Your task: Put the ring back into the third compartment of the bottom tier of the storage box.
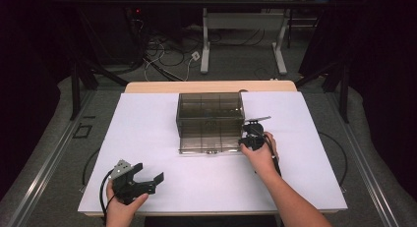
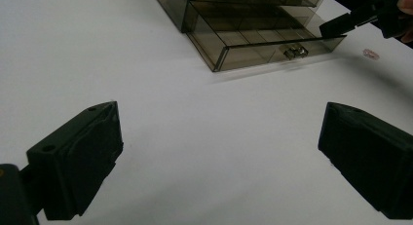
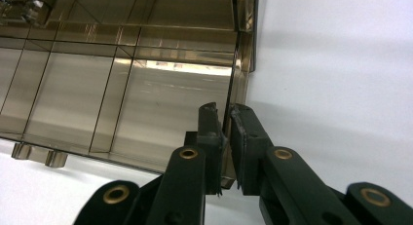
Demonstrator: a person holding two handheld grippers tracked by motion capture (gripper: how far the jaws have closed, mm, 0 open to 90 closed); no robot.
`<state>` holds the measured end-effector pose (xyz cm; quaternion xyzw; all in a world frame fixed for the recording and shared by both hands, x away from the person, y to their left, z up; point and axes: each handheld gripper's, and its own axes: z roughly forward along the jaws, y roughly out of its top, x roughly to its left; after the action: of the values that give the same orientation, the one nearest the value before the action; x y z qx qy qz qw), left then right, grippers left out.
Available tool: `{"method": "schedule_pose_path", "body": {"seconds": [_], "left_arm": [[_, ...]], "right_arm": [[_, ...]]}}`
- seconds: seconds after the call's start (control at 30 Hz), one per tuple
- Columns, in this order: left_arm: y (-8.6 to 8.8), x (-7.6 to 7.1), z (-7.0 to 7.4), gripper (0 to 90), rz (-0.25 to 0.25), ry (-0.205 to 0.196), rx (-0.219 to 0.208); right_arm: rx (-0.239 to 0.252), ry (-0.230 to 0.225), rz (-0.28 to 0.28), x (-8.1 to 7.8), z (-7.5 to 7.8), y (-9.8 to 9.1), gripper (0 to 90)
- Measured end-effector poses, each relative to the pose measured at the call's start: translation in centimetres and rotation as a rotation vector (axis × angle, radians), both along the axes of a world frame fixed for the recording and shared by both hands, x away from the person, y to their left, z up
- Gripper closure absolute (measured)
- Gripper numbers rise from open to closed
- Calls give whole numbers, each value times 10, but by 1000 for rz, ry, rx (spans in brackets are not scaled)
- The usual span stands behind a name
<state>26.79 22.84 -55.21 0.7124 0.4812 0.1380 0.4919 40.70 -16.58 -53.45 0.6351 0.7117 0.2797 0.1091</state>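
While the right gripper (image 3: 225,137) pinches the side wall of the smoky transparent plastic drawer (image 1: 211,138), pulled out of its organiser box (image 1: 210,109) mid-tabletop (image 1: 147,128), and the left gripper (image 1: 147,180) idles with jaws apart, that thin-edge grip could slip or skew the drawer.

Lab-like room, dark curtains (image 1: 29,65), floor cables (image 1: 164,52), white-topped table (image 1: 147,133)
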Motion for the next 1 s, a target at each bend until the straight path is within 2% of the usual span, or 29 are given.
{"method": "schedule_pose_path", "body": {"seconds": [1.0], "left_arm": [[-1, 0, 0, 36, -2, 8, -3]], "right_arm": [[27, -1, 13, -8, -1, -2, 826]]}}
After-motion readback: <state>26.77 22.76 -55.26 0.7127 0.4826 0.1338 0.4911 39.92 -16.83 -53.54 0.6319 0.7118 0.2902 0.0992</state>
